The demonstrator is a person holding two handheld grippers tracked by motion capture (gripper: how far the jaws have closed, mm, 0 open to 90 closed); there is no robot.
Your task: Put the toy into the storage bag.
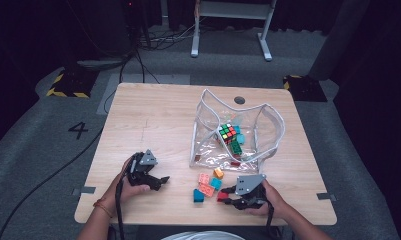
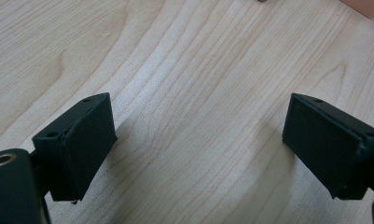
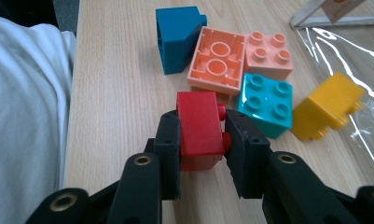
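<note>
High view: left gripper (image 1: pixel 160 180) resting on bare table (image 1: pixel 153 125), right gripper (image 1: pixel 227 196) near the front edge beside the loose bricks. Left gripper view: jaws wide apart, nothing between. Right gripper view: jaws clamped on red brick (image 3: pixel 199 126), teal brick (image 3: pixel 265 103) just beside.

Both forearms come in from the near edge. The left hand (image 1: pixel 130 186) rests low on the surface, its left gripper (image 1: pixel 160 181) pointing right with jaws spread wide and nothing between them. The right hand (image 1: pixel 268 202) holds the right gripper (image 1: pixel 223 196) pointing left, jaws clamped on a red block (image 3: pixel 200 128)
</note>
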